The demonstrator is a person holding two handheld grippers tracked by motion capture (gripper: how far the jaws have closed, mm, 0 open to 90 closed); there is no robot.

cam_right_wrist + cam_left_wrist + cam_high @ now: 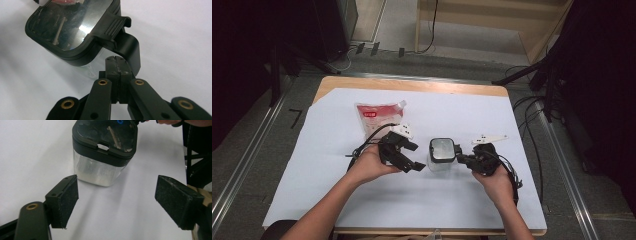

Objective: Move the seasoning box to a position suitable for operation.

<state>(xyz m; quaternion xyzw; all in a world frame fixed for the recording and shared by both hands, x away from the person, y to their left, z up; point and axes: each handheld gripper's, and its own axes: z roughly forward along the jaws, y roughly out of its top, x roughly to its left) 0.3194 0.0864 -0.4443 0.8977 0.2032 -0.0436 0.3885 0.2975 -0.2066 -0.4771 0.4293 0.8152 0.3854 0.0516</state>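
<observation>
A clear square container with a black lid stands in the middle of the white-covered table. Left of it is my left gripper, open, its pads on either side of bare table. In the left gripper view the container stands just beyond the open left gripper, apart from both pads. My right gripper is at the container's right side. In the right gripper view its jaws are pressed together at the right gripper's tip, right under the lid's black latch flap, with nothing seen between them.
A red and white spouted pouch lies flat at the back left of the white sheet. The wooden table edge runs along the far side. Cables and black stand legs sit on the floor to the right.
</observation>
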